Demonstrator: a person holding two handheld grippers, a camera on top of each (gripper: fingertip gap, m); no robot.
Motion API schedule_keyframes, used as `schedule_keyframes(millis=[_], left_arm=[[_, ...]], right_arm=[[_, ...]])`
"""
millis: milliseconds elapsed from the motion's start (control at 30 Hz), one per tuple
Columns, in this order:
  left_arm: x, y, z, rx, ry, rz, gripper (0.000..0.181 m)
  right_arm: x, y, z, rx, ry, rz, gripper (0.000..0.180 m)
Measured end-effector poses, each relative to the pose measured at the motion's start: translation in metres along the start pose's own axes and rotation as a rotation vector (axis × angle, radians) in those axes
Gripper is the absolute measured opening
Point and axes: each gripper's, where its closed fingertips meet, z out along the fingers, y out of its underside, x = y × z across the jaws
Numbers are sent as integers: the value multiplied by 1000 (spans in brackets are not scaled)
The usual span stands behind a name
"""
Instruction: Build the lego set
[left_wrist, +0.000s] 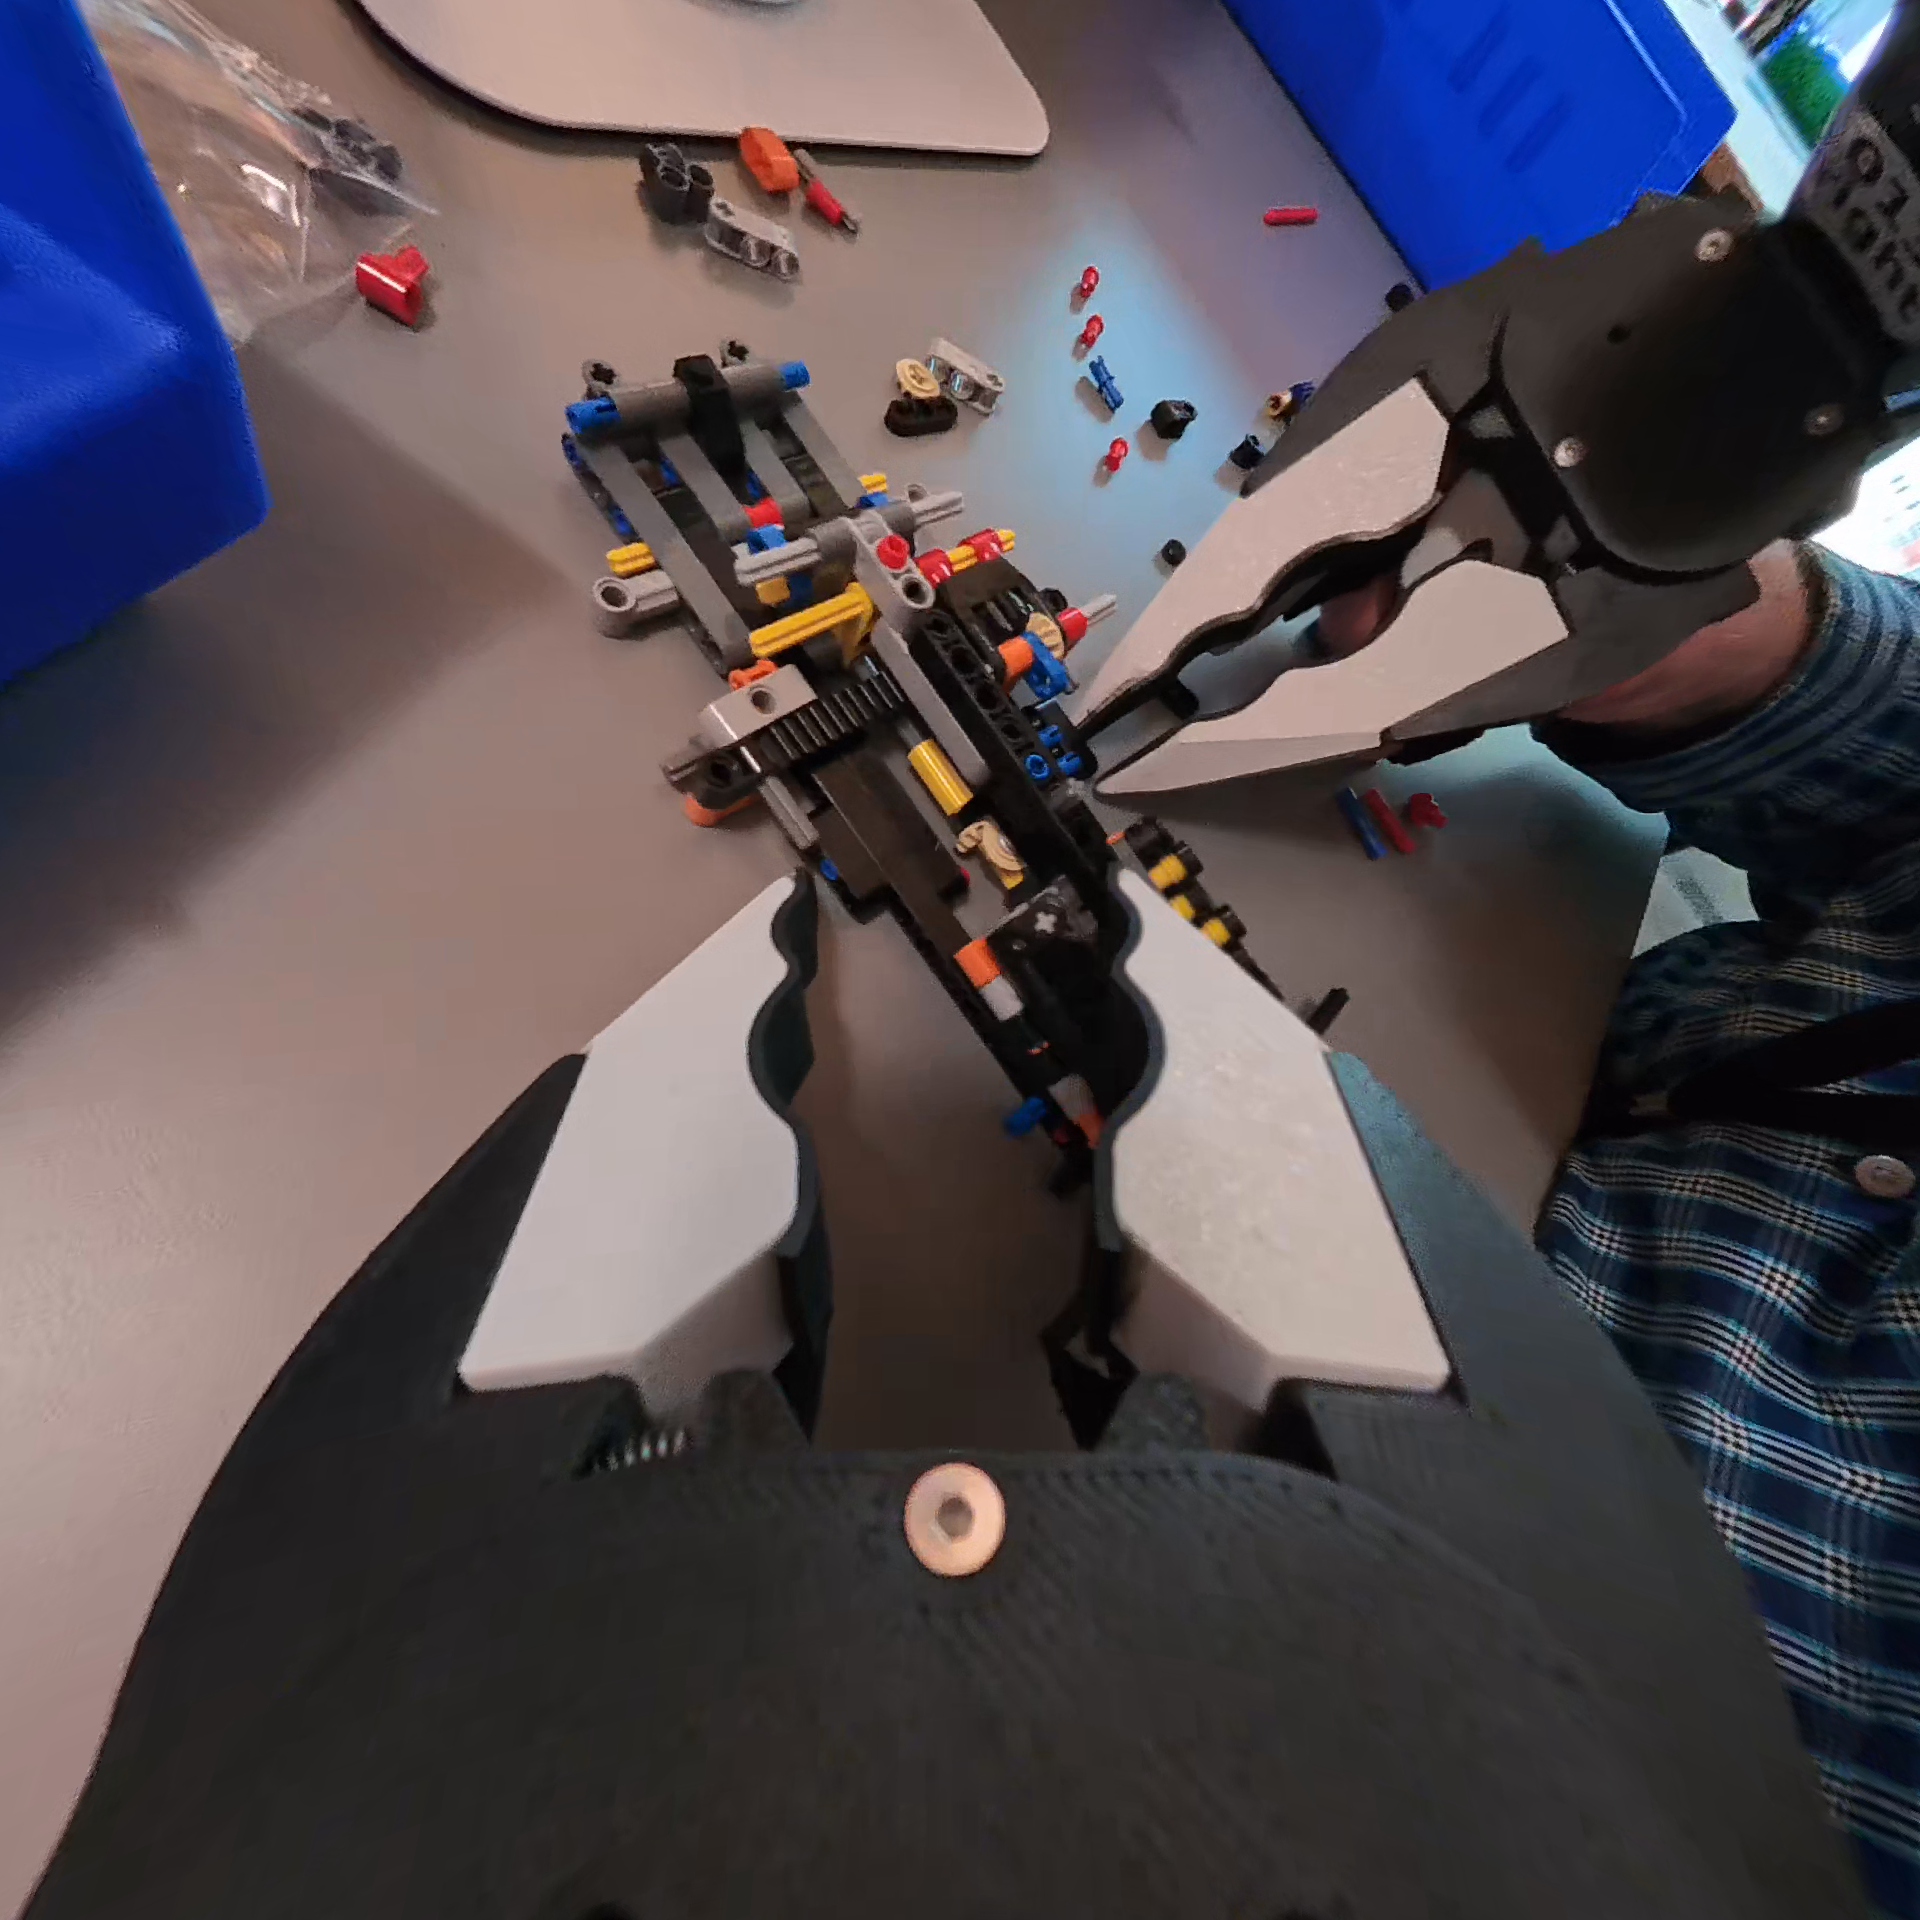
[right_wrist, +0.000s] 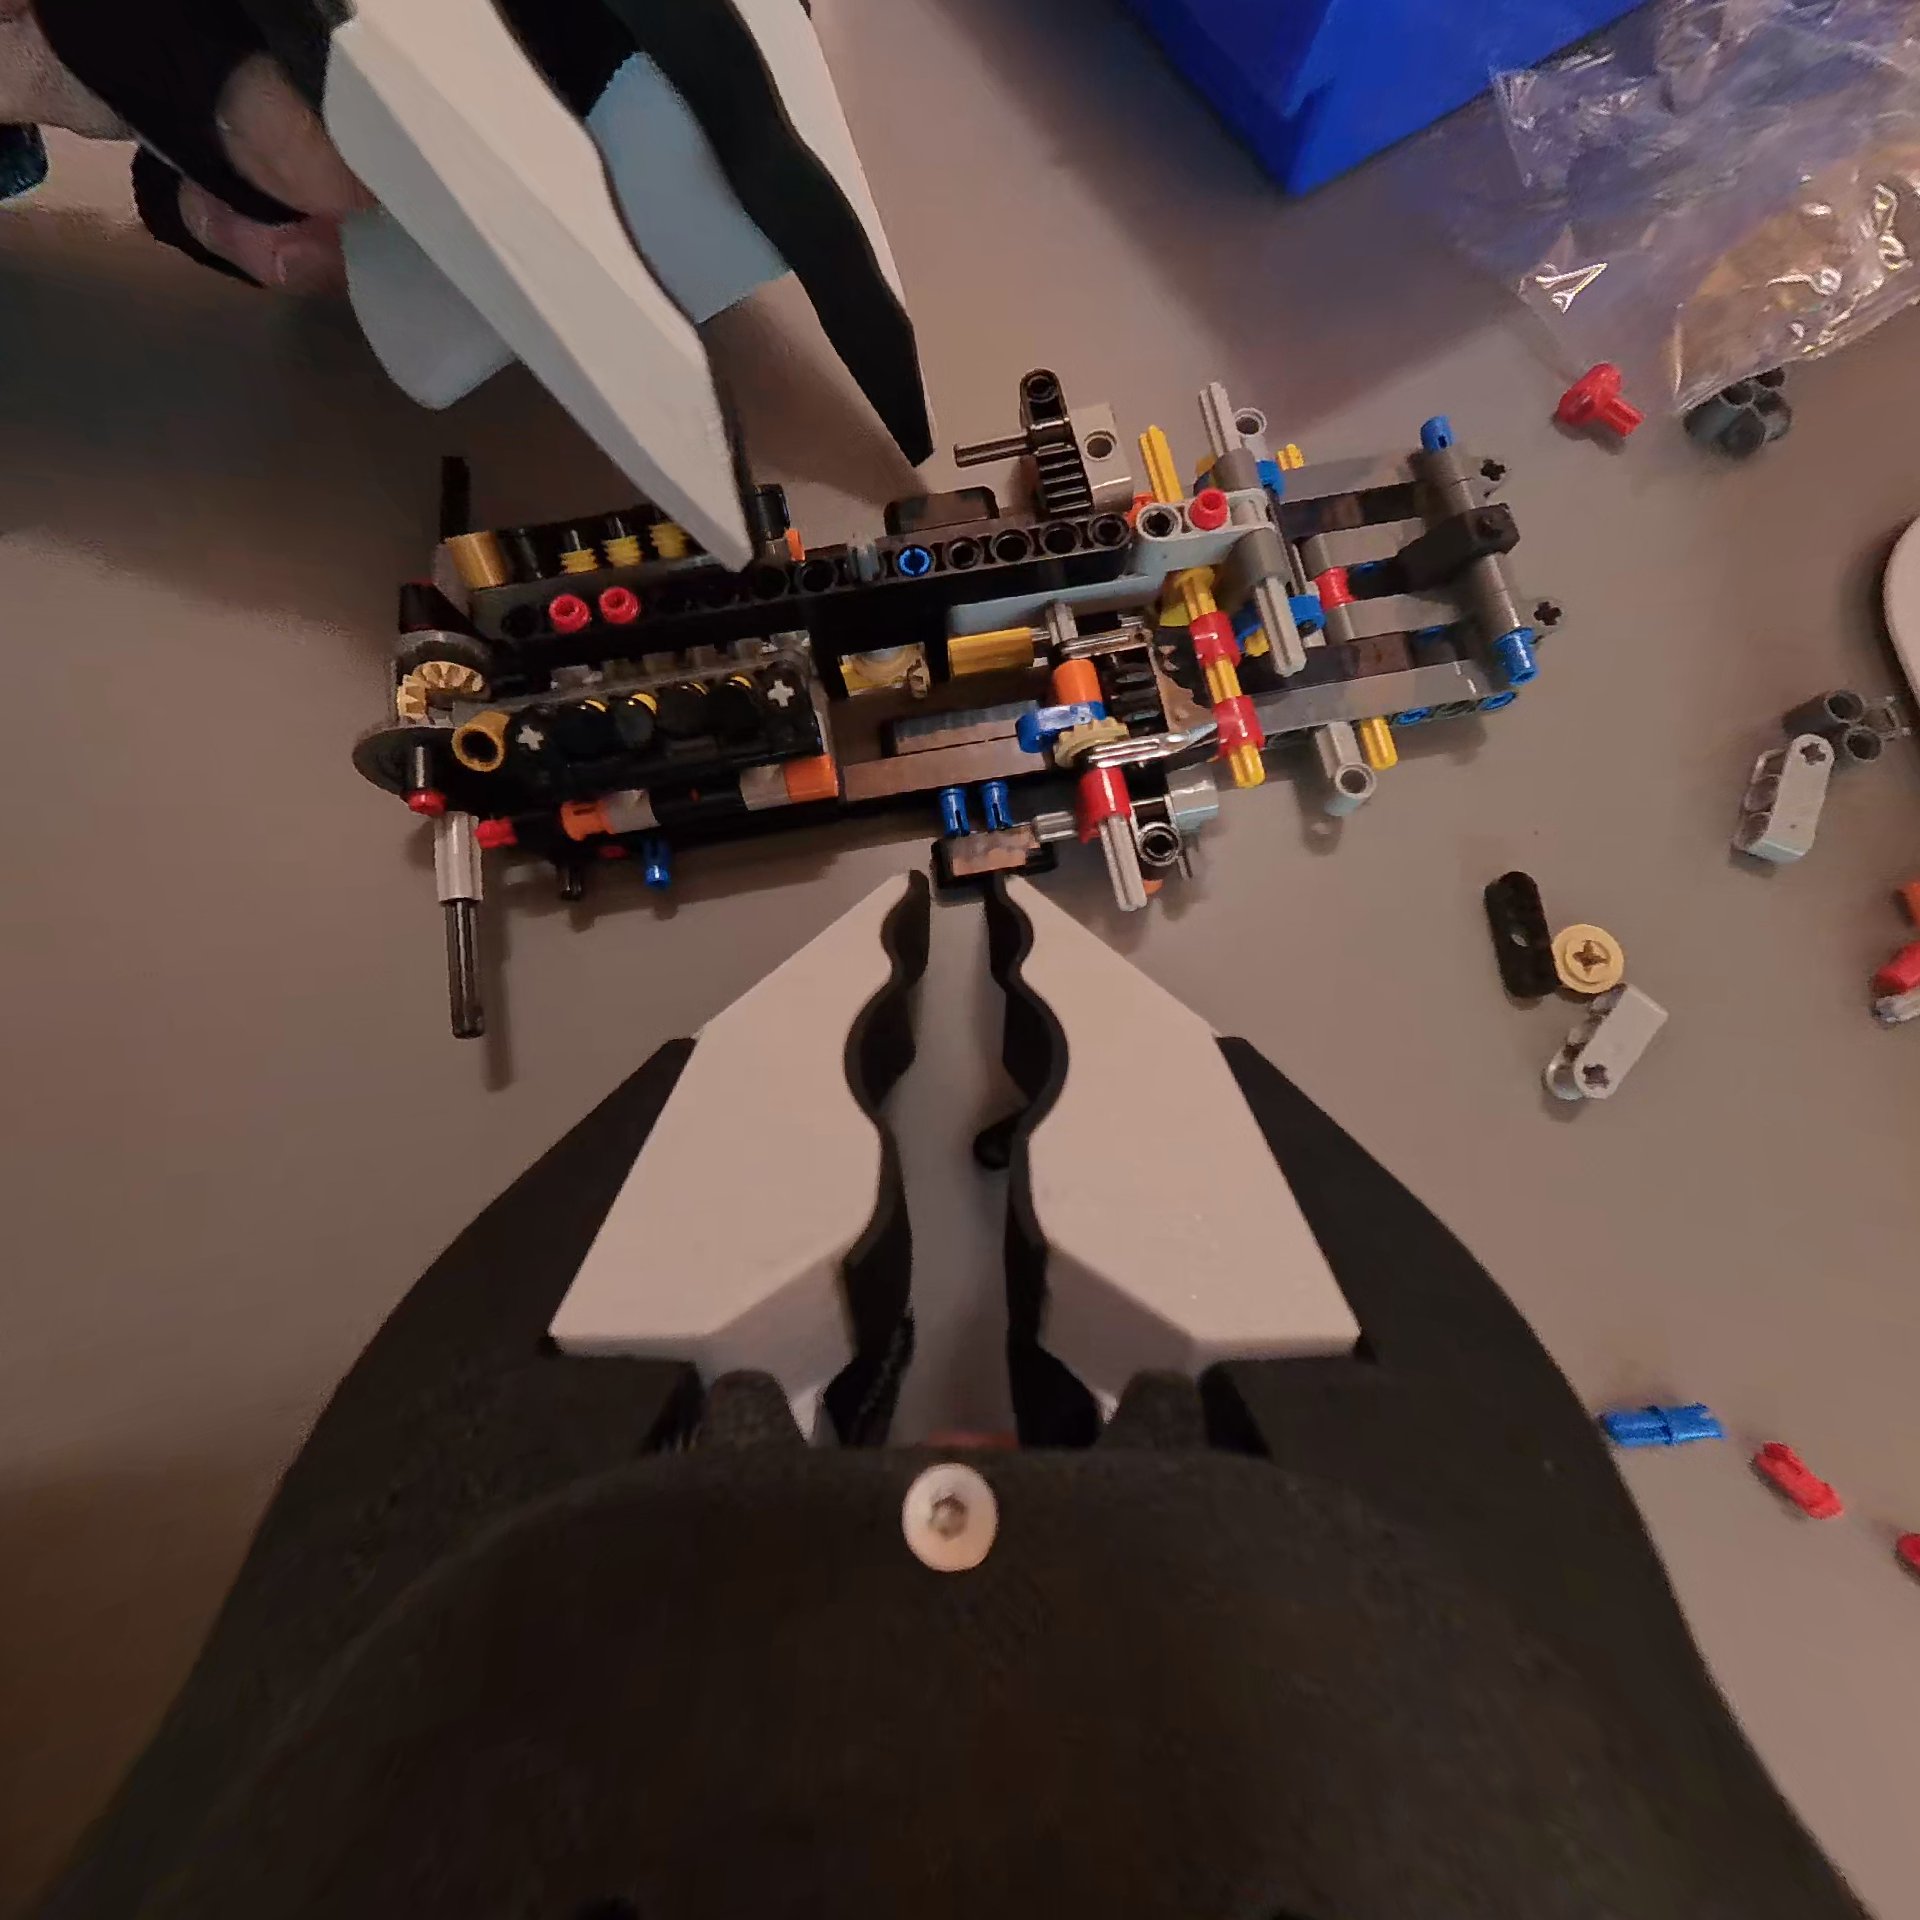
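The lego model, a long part-built chassis of black, grey, yellow and red beams, lies flat on the grey bench, with both claws at it.

Left claw: spread wide. Its right finger rests against the near end of the model; its left finger stands apart over bare bench. In the right wrist view the same claw comes down from above, one tip touching the black beam at the model's far edge.

Right claw: narrow, tips nearly together on a small black piece at the model's near side; whether it grips the piece cannot be told. In the left wrist view this claw meets the model's side from the right, held by a hand in a plaid sleeve.

Loose parts: red pins, a blue pin, grey connectors and a tan gear lie scattered on the bench near the model. A clear bag lies near a blue bin at the far left.
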Motion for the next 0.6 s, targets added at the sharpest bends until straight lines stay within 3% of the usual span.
schedule_keyframes(millis=[233, 600], left_arm=[[-16, -4, 1, 4, -32, -48, 35], [-23, -1, 12, -80, -162, 83, 20]], right_arm=[[0, 0, 0, 2, -8, 15, 8], [2, -1, -1, 8, -2, 22, 6]])
